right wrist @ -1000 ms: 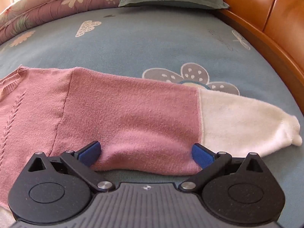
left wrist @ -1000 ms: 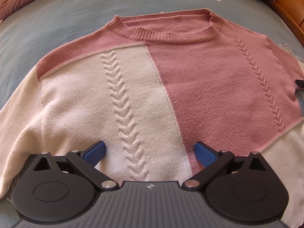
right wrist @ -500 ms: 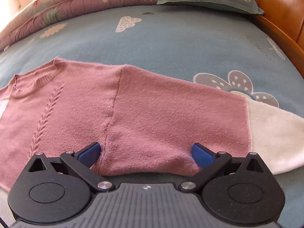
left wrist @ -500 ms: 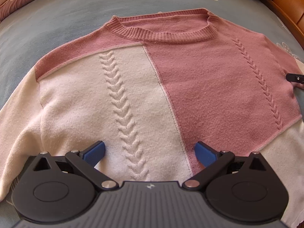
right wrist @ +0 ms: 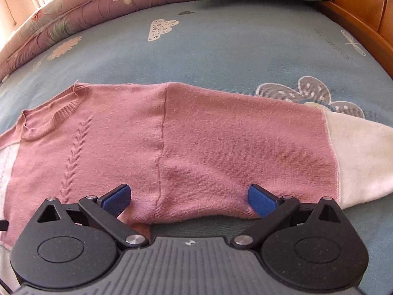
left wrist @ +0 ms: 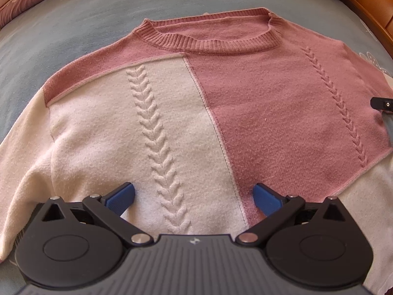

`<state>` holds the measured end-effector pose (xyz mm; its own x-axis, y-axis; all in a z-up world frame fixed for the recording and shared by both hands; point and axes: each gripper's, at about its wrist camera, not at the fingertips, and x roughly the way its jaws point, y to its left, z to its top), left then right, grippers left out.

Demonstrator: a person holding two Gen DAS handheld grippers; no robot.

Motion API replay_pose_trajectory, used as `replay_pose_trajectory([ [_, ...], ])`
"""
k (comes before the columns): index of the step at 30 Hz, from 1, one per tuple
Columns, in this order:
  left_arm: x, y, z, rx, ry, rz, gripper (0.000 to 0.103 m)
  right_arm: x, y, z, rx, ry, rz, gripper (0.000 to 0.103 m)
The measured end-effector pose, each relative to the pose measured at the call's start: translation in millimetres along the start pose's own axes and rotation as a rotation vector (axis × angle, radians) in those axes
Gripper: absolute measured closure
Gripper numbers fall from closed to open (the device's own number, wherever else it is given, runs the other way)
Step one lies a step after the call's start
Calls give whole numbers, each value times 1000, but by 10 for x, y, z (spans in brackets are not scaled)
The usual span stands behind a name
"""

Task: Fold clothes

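**Across the bed: sleeve runs sideways in front of your right gripper**

On the blue bedsheet (right wrist: 221, 49), the pink-and-cream sweater (left wrist: 172, 127) lies flat, face up, neckline (left wrist: 208, 41) away from you and hem toward you. No fold is made yet.

Your left gripper (left wrist: 194, 196) hovers low over the cream front panel near the hem, jaws spread wide and holding nothing. The cable-knit rib (left wrist: 157, 135) runs straight away from it toward the collar, between the two pads.

Your right gripper (right wrist: 189, 196) is likewise spread and empty. It sits at the near edge of the right sleeve (right wrist: 245, 147), about where the underarm seam (right wrist: 161, 147) meets the body. The near edge of the knit lies between its pads; whether they touch the fabric cannot be told.

Key relation: the sleeve's long axis runs left to right across the right gripper's view, at right angles to the fingers. The pink section is directly ahead; the cream cuff end (right wrist: 363, 162) trails off to the right, toward the wooden bed frame (right wrist: 356, 12).

Judgement: the right gripper is much the nearer to this sleeve. A first fold would likely bring it inward, leftward over the body. Pinching here at the underarm may leave the cuff dragging; a hold nearer the cuff would probably carry the whole sleeve better.
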<state>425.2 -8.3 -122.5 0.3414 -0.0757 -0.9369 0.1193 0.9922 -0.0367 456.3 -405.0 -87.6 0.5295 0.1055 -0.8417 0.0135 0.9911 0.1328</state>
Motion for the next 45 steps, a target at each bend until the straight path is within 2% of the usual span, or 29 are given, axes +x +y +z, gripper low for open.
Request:
replay_pose_trajectory([
  [2, -1, 1, -5, 6, -1, -2, 1, -44, -41, -28, 37, 66, 7, 0],
  [3, -1, -2, -10, 7, -5, -1, 1, -91, -57, -31, 50, 65, 5, 0],
  [6, -3, -24, -33, -1, -20, 11, 1, -219, -35, 21, 34, -10, -14, 0],
  [9, -1, -51, -24, -11, -20, 24, 1, -102, 44, 130, 0, -46, -22, 0],
  [11, 1, -43, -9, -12, -15, 20, 1, 108, 93, 110, -32, 34, -46, 0],
  [13, 1, -27, 2, -10, -9, 13, 1, 97, 141, 74, -88, 46, -45, 0],
  [14, -2, -15, 6, -7, -6, 8, 1, 47, 113, 84, -79, 57, -17, 0],
  [16, -4, -1, 2, -5, -8, 1, 1, -124, -52, 112, -18, 16, 53, 0],
  [19, -4, -21, -18, -6, -19, 11, 1, -257, -321, 217, 5, -88, -64, 0],
  [22, -4, -45, -20, -19, -22, 27, 1, -105, -706, 322, 65, -66, -135, 0],
  [24, 1, -48, -5, -23, -15, 32, 1, 82, -917, 264, 83, 55, -134, 0],
  [25, -1, -46, 3, -23, -9, 30, 1, 60, -939, 245, 53, 64, -126, 0],
  [27, -5, -40, 17, -22, 4, 26, 1, -69, -965, 227, 9, 51, -112, 0],
  [29, -2, -43, 32, -21, 14, 27, 1, -257, -1091, 224, 50, -29, -129, 0],
  [33, 6, -59, 65, -19, 35, 33, 1, -275, -1551, 334, 126, -134, -306, 0],
  [35, 8, -60, 77, -20, 44, 34, 1, -191, -1846, 351, 177, -123, -342, 0],
  [37, 10, -62, 81, -17, 47, 35, 0, -120, -2142, 290, 228, -83, -340, 0],
  [39, 8, -61, 87, -14, 52, 33, 0, -164, -2360, 201, 226, -106, -324, 0],
  [44, 8, -66, 112, -17, 69, 37, 0, -315, -2547, 252, 289, -113, -386, 0],
  [45, 8, -68, 113, -19, 70, 38, 0, -323, -2508, 285, 269, -127, -369, 0],
])
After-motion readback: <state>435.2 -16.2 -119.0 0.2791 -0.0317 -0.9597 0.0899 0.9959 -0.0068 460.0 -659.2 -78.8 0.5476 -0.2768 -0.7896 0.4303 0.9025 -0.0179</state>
